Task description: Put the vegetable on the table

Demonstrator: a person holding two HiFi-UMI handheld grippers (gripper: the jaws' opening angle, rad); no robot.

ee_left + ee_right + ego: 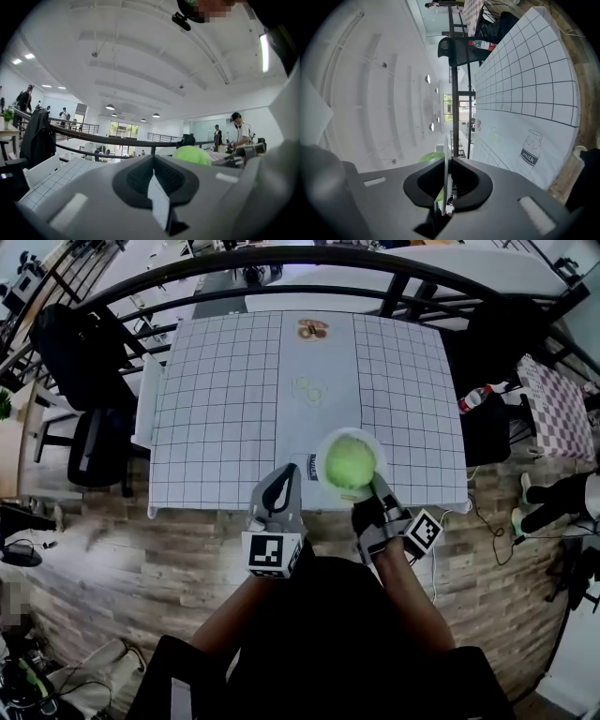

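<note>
A round light-green vegetable rests on a white plate held over the near edge of the grid-cloth table. My right gripper is shut on the plate's near rim. In the right gripper view the thin white plate rim is clamped between the jaws of that gripper, tilted on its side, with the vegetable showing behind. My left gripper hovers just left of the plate, shut and holding nothing. From the left gripper the vegetable shows to its right.
The cloth carries a milk print beside the plate and a food print at the far edge. A black chair with a jacket stands left. A dark railing runs behind the table. A bottle lies right.
</note>
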